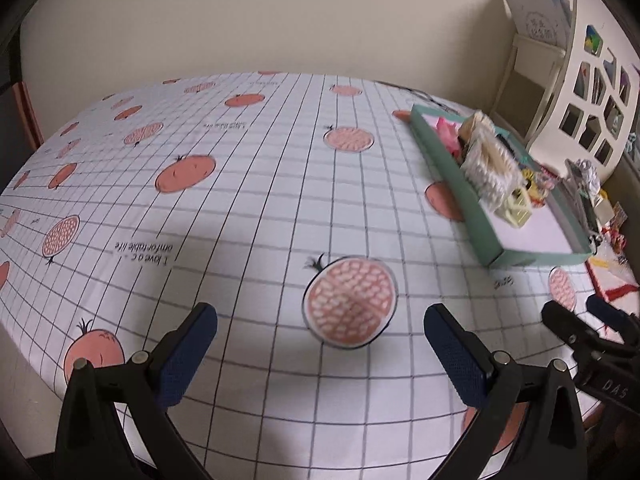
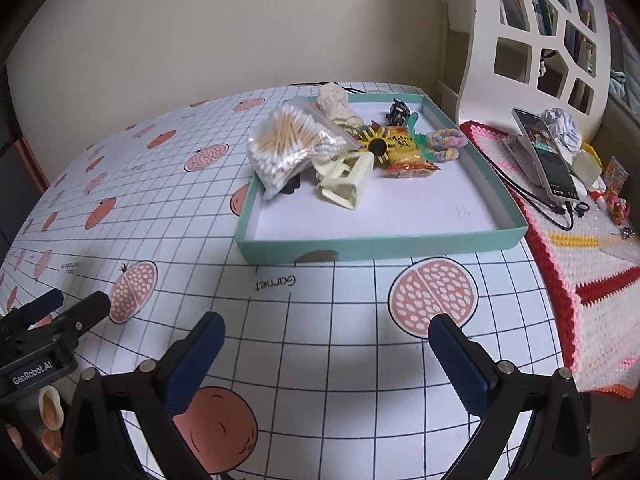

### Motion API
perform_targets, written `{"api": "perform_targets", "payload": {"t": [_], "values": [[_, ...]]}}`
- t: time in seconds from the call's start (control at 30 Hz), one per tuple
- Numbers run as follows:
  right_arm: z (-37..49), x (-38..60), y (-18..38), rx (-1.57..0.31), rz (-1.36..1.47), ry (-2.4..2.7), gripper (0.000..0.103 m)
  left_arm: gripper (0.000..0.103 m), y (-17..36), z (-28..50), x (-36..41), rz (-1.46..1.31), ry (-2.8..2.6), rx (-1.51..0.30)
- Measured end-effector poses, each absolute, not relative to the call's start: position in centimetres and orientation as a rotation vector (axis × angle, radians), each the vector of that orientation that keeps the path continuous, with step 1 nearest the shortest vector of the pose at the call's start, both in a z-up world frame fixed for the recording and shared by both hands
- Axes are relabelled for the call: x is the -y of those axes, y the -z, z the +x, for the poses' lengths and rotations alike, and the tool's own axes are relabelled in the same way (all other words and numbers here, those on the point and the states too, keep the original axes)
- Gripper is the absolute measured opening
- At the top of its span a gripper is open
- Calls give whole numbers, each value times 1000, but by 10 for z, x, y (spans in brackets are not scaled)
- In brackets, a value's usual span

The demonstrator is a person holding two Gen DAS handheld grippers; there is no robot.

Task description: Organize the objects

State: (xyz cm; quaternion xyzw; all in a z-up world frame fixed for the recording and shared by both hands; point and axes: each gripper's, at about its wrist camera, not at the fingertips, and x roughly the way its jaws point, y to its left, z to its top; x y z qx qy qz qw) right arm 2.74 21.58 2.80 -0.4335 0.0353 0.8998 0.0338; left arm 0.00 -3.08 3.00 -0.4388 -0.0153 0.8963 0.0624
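Both grippers, left (image 1: 320, 354) and right (image 2: 326, 360), hover wide apart and empty above the tablecloth (image 2: 320, 304), while cotton swabs (image 2: 290, 142), clip (image 2: 348, 182) and snack packet (image 2: 406, 154) already sit in the teal tray (image 2: 380, 246), so sorting seems nearly finished.

Ahead and to the right of your right jaws, a phone (image 2: 548, 156) leans upright on a crocheted mat (image 2: 592, 264) with a black cable (image 2: 536, 200), before a white cut-out shelf panel (image 2: 532, 28); a pomegranate-print tablecloth (image 2: 320, 320) lies beneath.
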Motion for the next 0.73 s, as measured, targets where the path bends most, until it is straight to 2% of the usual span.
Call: {"api": "perform_targets", "payload": {"t": [0.73], "values": [[26,-213,-11,-81,-1386,-2705,103,103,-9,2,24,-1406,-2694,-47]]}}
